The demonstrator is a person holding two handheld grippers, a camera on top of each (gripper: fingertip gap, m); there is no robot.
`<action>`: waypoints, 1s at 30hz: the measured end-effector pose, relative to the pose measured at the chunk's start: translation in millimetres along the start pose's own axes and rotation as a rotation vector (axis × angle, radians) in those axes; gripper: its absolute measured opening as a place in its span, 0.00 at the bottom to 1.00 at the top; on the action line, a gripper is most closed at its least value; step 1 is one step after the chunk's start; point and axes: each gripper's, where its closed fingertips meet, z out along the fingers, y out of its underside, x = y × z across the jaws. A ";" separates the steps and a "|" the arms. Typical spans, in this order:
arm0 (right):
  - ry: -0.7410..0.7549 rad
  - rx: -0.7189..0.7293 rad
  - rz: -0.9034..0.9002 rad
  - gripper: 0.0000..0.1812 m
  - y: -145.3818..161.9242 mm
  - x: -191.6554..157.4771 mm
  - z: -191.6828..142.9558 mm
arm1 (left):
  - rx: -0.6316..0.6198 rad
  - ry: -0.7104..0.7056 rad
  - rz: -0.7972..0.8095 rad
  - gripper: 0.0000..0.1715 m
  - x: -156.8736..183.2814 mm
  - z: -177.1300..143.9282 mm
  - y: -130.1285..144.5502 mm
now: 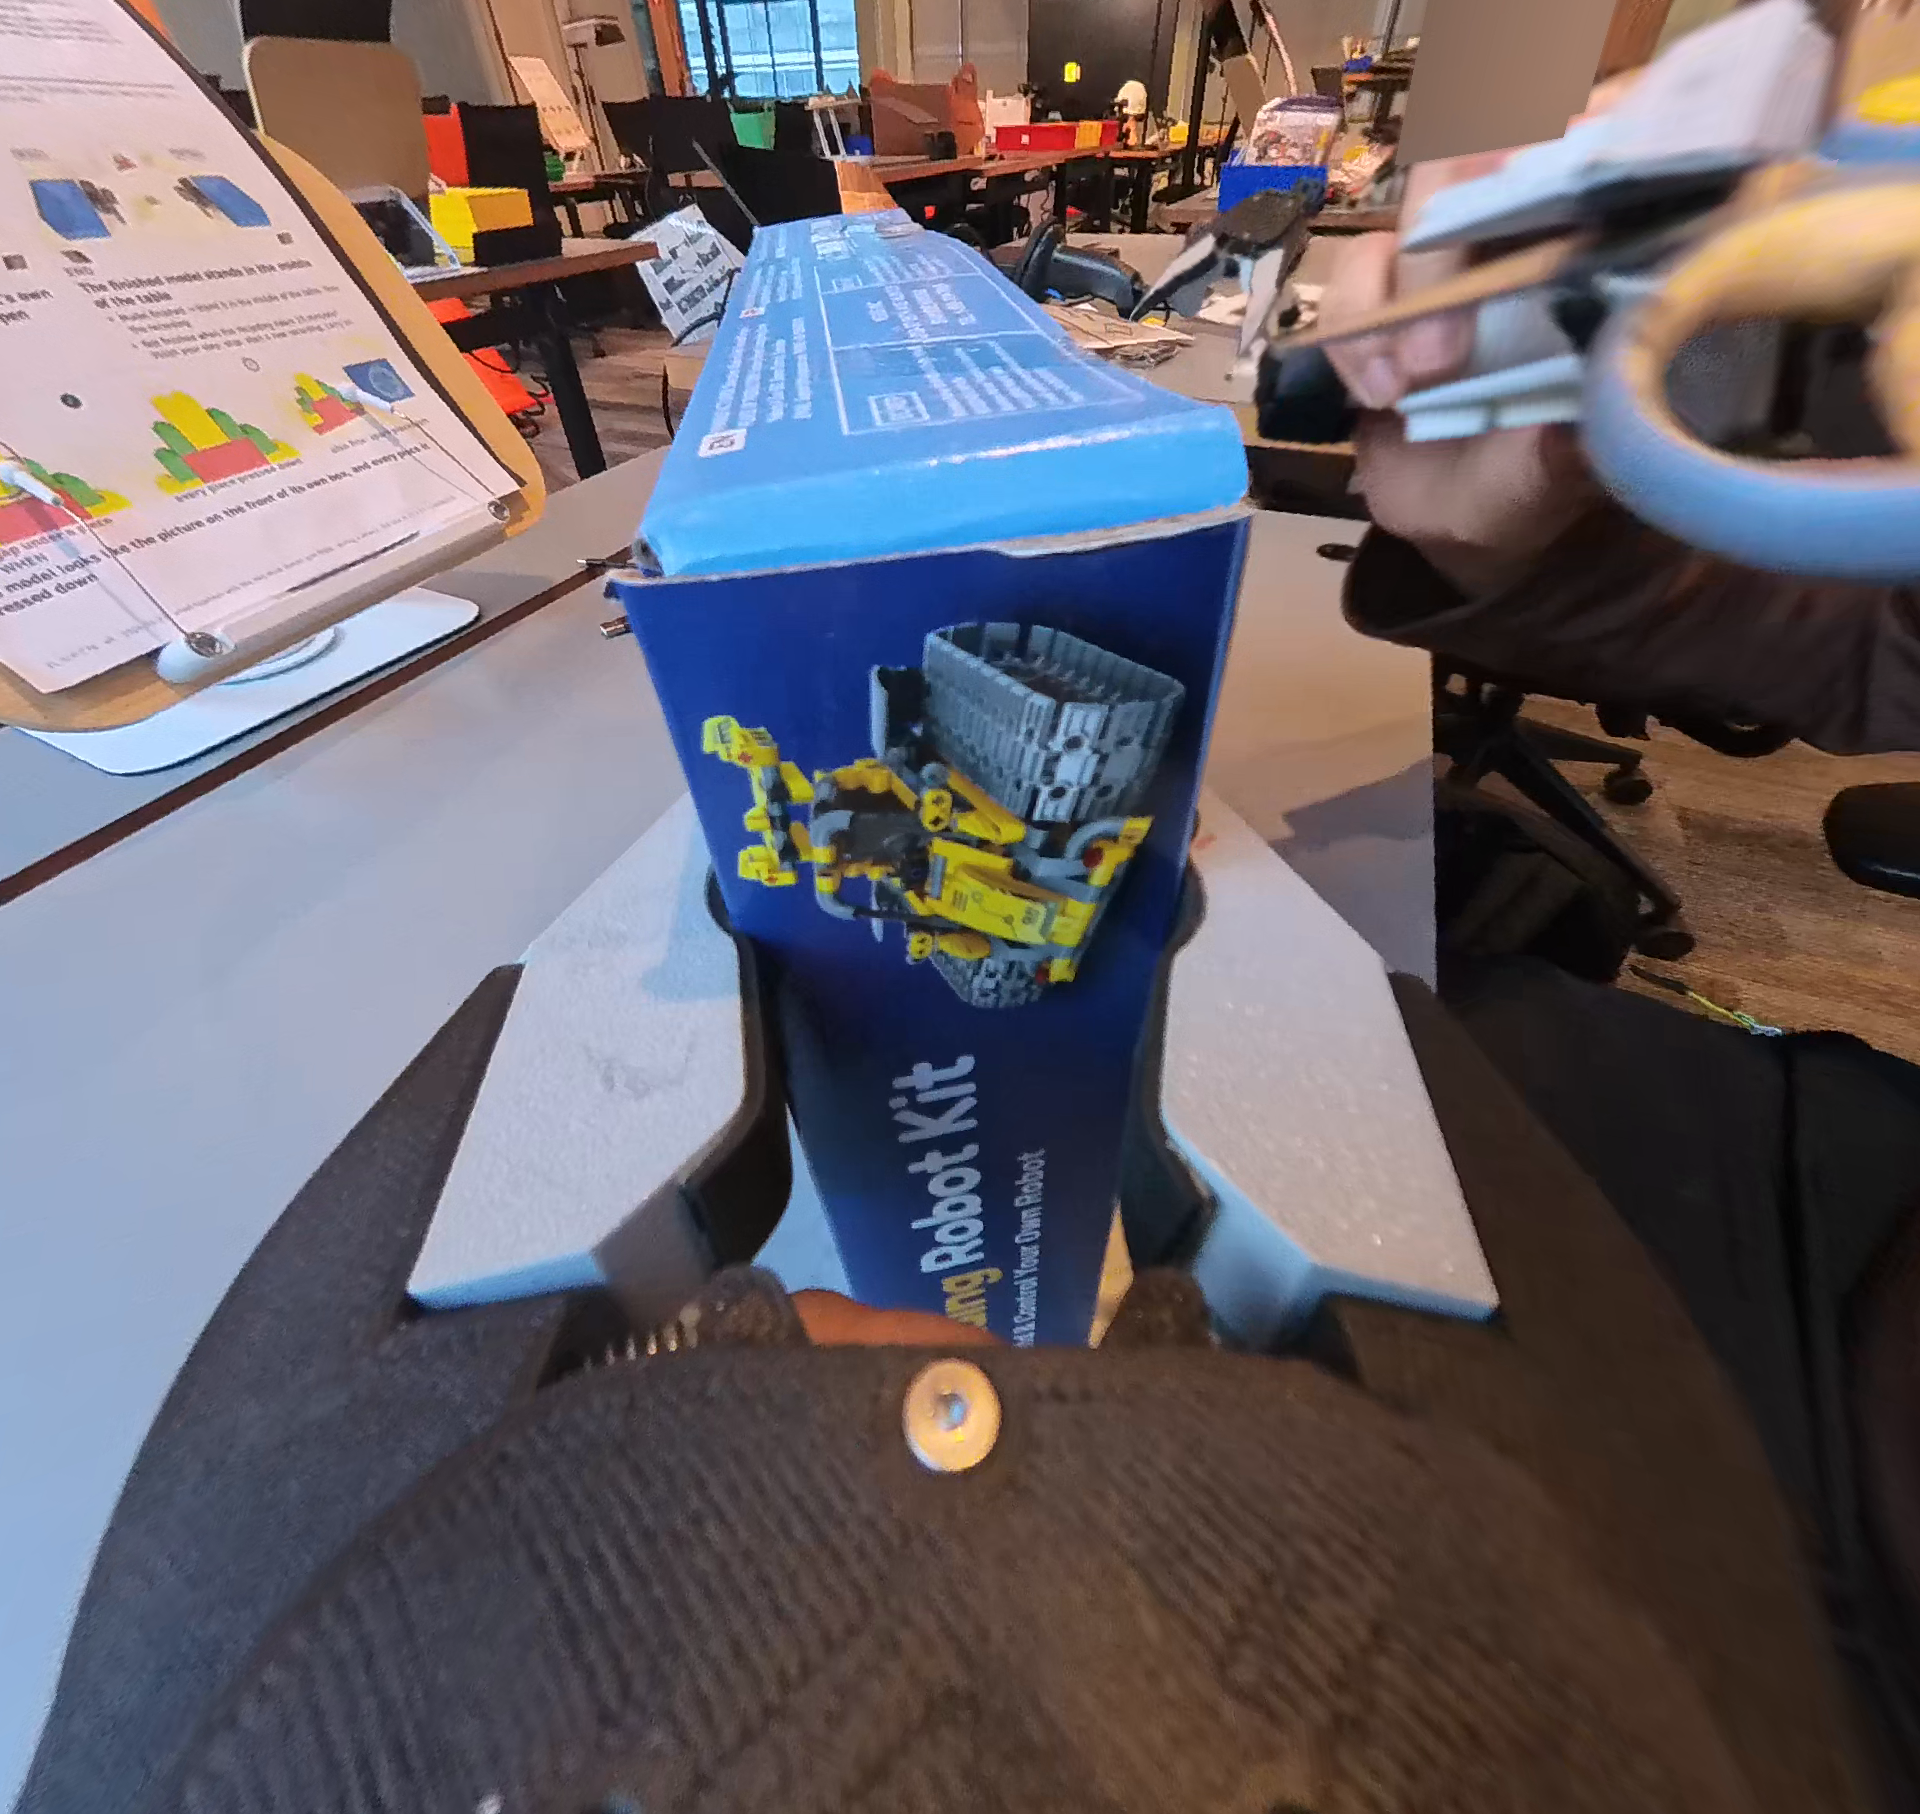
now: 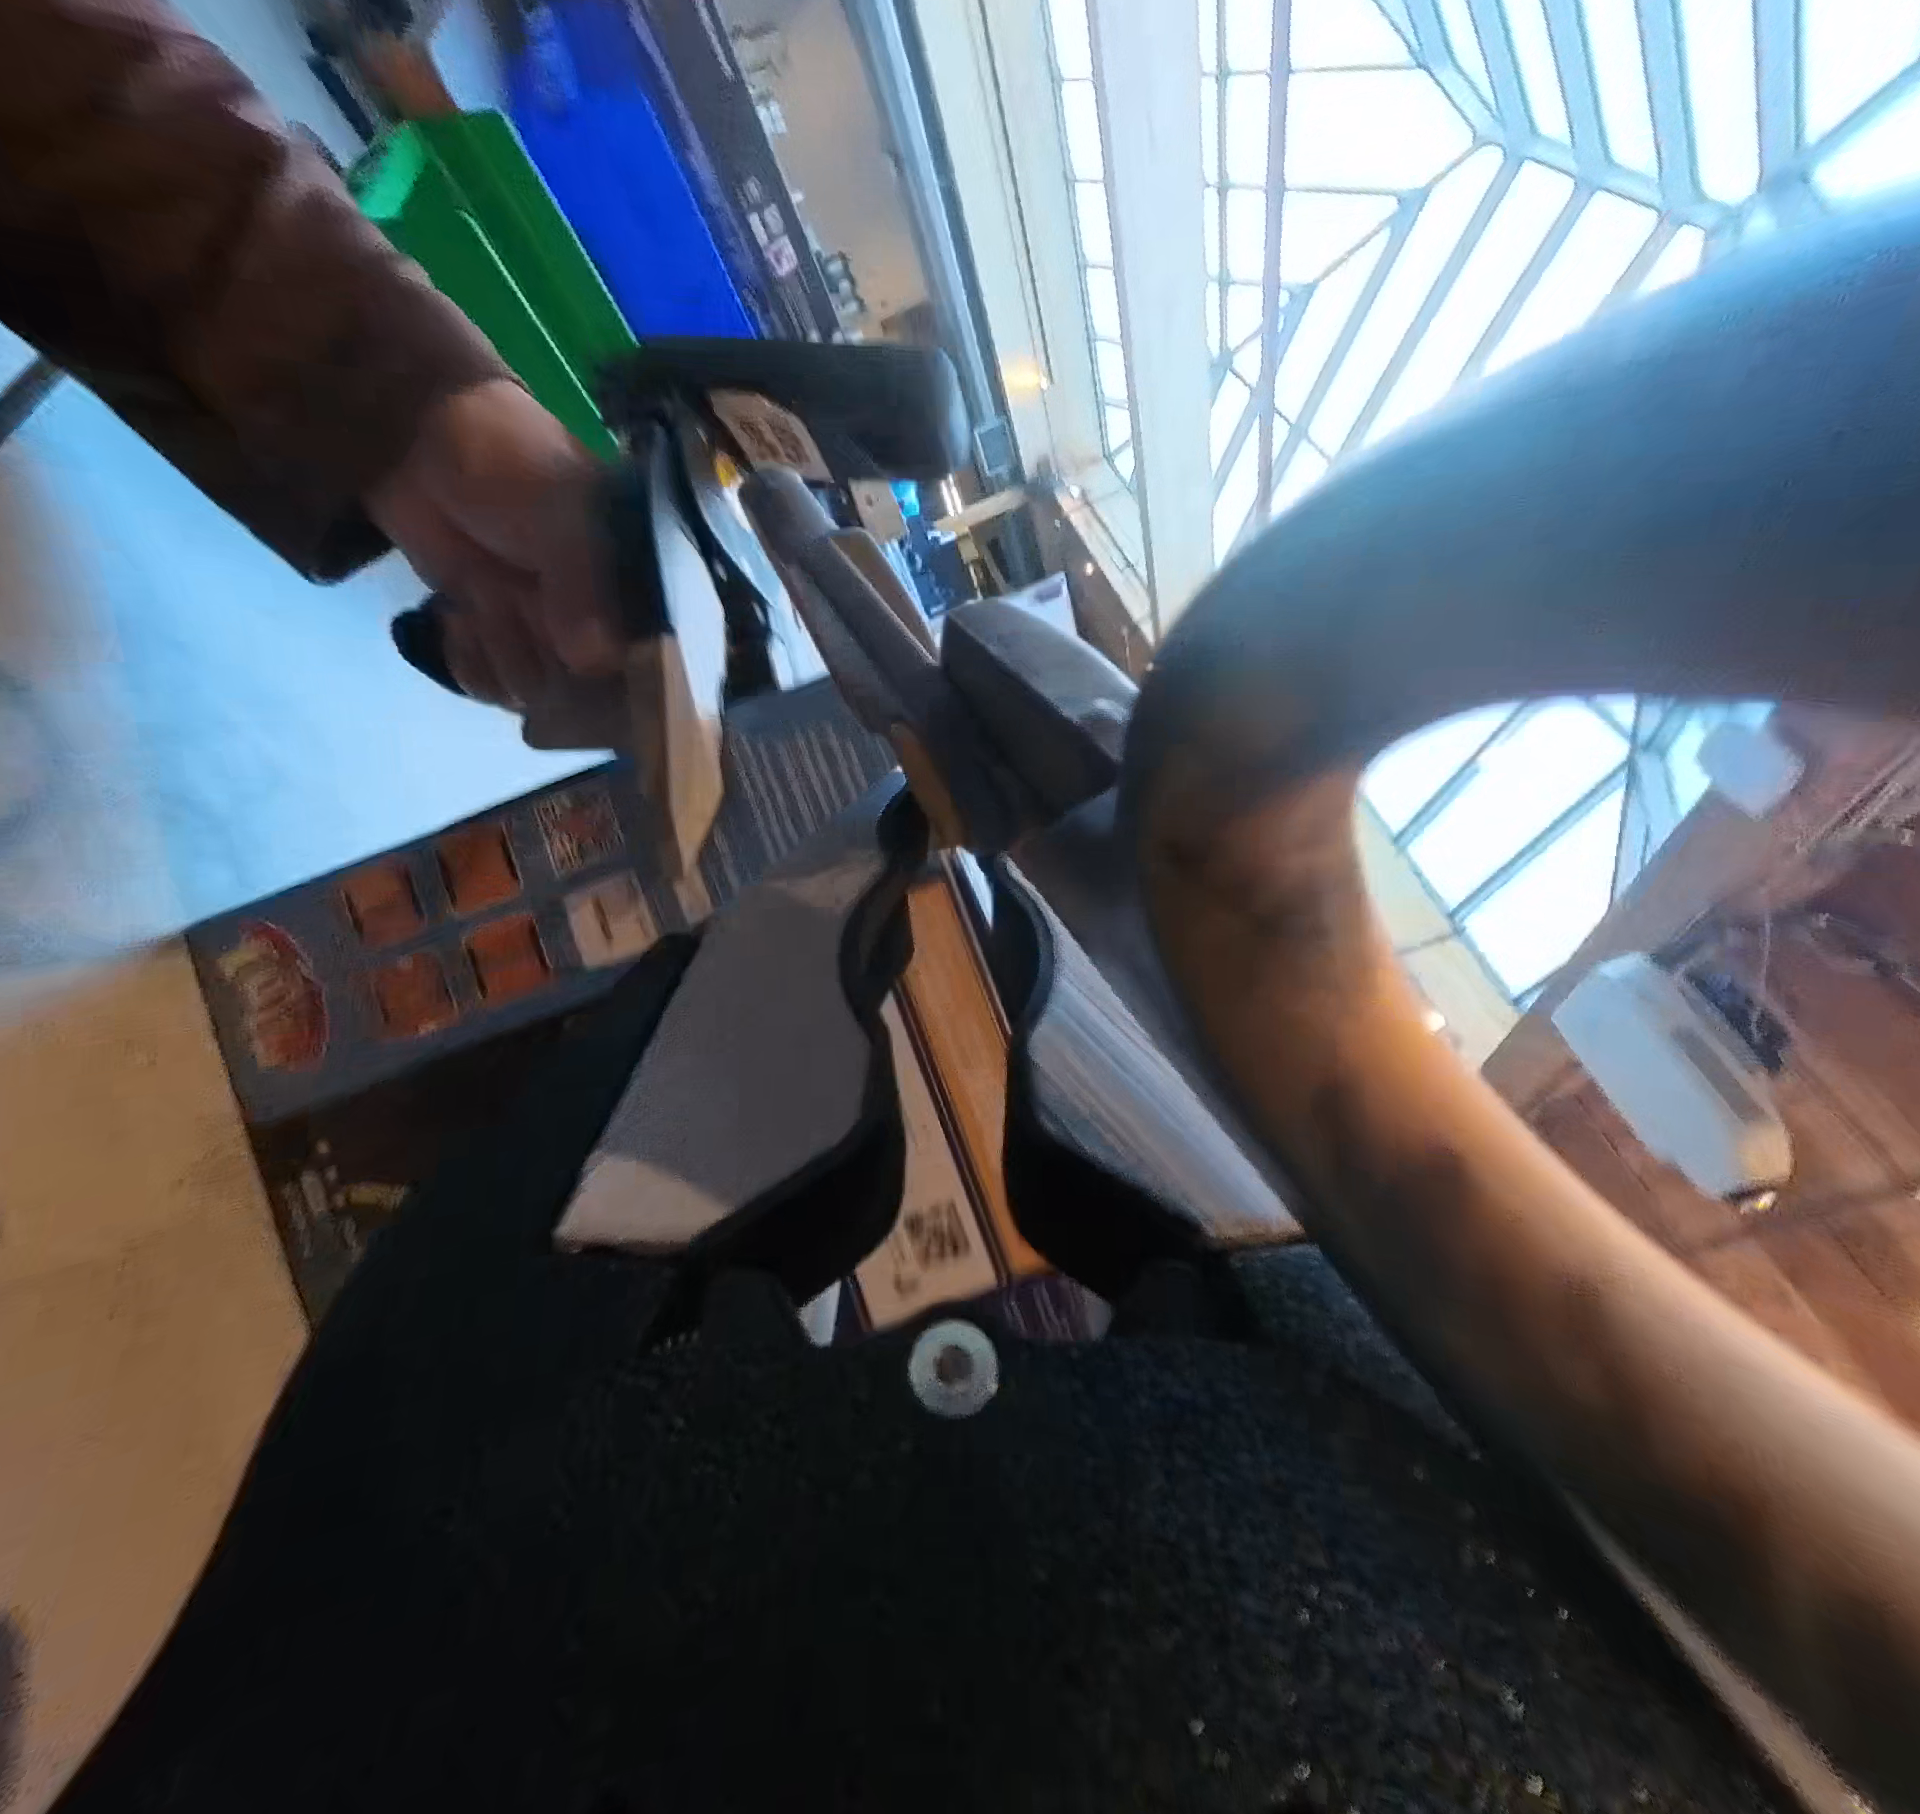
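My left gripper [image 1: 956,891] is shut on a long blue cardboard box [image 1: 935,725] with a yellow toy robot pictured on it. It holds the box on edge above the grey table [image 1: 260,933]. My right gripper [image 2: 951,891] is shut on a thin flat part of a pair of scissors [image 2: 951,1037]; one big loop handle [image 2: 1351,933] curves close by on the right. In the left wrist view the right gripper [image 1: 1558,237] and the blue and yellow scissor handles [image 1: 1714,476] show blurred at the upper right, beside the box's far end. A hand [image 2: 499,559] holds the left gripper.
A stand with a printed picture sheet [image 1: 208,362] is at the left on the table. Office chairs [image 1: 1558,829] stand to the right of the table edge. A dark box with orange pictures [image 2: 416,954] lies below, and a green box [image 2: 488,237] farther off.
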 end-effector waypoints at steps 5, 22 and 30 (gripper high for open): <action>-0.020 0.064 -0.008 0.04 -10.1 -14.8 28.3 | -0.006 0.004 0.018 0.46 2.0 3.3 -0.3; -0.033 0.054 -0.056 0.04 8.5 -4.8 43.2 | 0.007 0.007 0.010 0.45 0.9 3.0 -0.6; 0.029 -0.144 -0.002 0.04 68.4 31.7 -3.7 | 0.015 0.021 0.006 0.46 -1.3 -1.3 -0.5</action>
